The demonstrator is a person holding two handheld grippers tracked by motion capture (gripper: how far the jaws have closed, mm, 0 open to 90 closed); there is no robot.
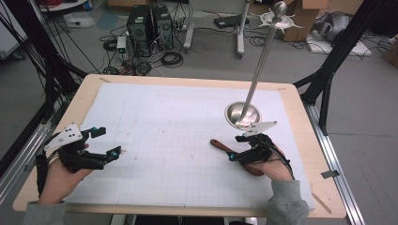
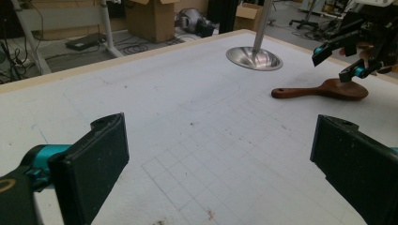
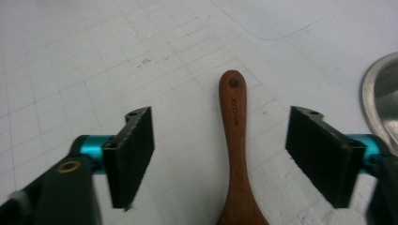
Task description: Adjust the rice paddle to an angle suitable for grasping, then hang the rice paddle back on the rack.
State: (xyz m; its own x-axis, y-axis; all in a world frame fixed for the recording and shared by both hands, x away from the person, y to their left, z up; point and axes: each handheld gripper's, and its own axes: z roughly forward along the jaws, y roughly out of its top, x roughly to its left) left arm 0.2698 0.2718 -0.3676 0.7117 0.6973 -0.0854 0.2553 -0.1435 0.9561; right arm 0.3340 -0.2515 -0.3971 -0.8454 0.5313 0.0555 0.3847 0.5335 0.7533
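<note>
The wooden spoon point(image 3: 234, 140) lies flat on the table point(image 1: 164, 126), handle running up the middle of the right gripper view, between the right gripper point(image 3: 220, 159)'s wide-open jaws, probably untouched. The left gripper point(image 1: 109, 141), also open, sits well apart at the lower left.

left claw point(image 1: 107, 142) sits at the near-left of the worktop point(image 1: 178, 89), held in the person's left hand point(image 1: 61, 173), forearm coming in from the bottom edge w/ a grey sleeve at the wrist. jaws stand wide apart, nothing btwn them, pointing toward the middle. grey three-cornered plate on top, tilted. right claw point(image 1: 234, 147) is near-right, gripped by the right hand point(image 1: 274, 166), grey sleeve behind it, cable over the wrist. it hangs just above the surface, angled down & leftward. jaws spread wide, pads pressing on nothing, seen clearly in the right gripper view point(image 3: 220, 157).
</note>
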